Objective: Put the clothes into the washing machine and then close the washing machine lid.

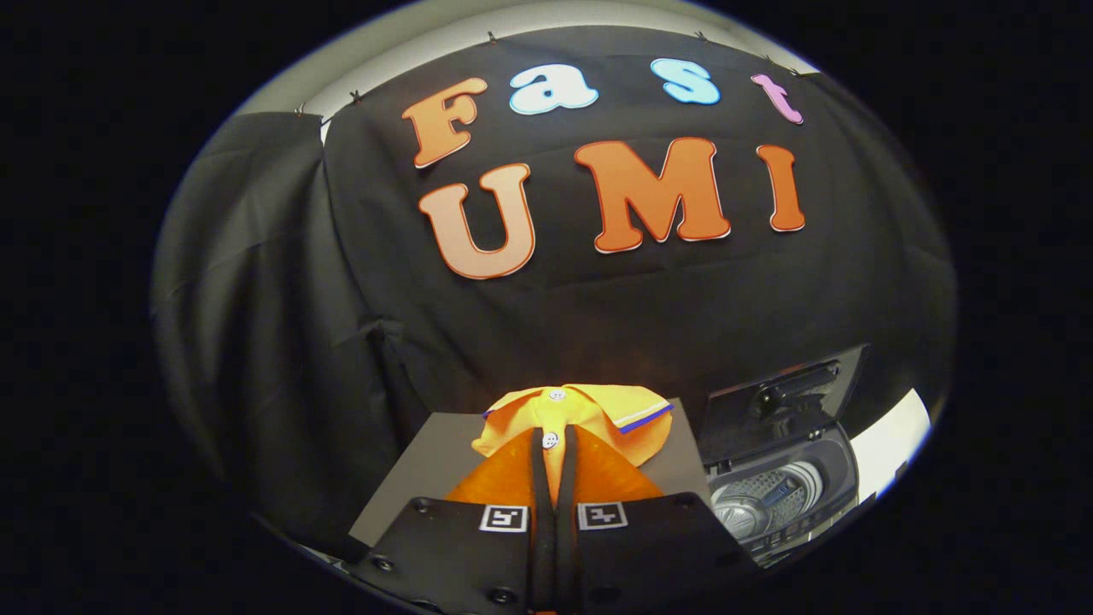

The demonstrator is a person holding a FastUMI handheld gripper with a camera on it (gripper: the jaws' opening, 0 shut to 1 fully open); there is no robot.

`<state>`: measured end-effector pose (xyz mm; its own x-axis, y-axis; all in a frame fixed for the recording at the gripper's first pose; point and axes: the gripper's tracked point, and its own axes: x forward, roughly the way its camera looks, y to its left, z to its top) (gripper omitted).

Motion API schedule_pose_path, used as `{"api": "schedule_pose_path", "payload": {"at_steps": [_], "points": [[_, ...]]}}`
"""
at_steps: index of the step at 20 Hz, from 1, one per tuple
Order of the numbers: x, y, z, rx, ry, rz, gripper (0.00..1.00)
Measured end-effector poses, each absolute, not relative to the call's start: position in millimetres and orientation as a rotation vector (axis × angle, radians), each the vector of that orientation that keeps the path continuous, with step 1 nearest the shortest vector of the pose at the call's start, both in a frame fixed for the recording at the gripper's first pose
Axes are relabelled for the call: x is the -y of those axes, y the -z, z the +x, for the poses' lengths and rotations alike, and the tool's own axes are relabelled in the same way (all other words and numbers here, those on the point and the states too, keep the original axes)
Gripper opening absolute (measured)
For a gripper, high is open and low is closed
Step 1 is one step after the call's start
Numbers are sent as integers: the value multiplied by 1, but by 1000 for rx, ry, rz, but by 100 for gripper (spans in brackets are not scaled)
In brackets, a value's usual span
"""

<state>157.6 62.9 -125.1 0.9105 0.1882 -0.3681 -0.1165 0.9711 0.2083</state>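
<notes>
An orange-yellow shirt (598,418) with white buttons and a blue-edged collar lies on a grey tabletop (427,465). My gripper (553,437) is shut on the shirt's button placket, and a thin fold of the cloth is pinched between the two fingers (538,478). To the right of the shirt stands a small top-loading washing machine (820,478). Its dark lid (781,397) is raised upright and the metal drum (760,504) is open to view.
Black cloth forms the booth's wall behind the table and hangs down on the left. A white surface (892,440) shows to the right of the machine.
</notes>
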Motion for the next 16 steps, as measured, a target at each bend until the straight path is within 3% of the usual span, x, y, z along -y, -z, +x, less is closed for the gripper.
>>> {"api": "schedule_pose_path", "payload": {"at_steps": [9,16], "points": [[101,84,140,-340,-184,228,8],[190,143,150,-440,-180,233,8]]}}
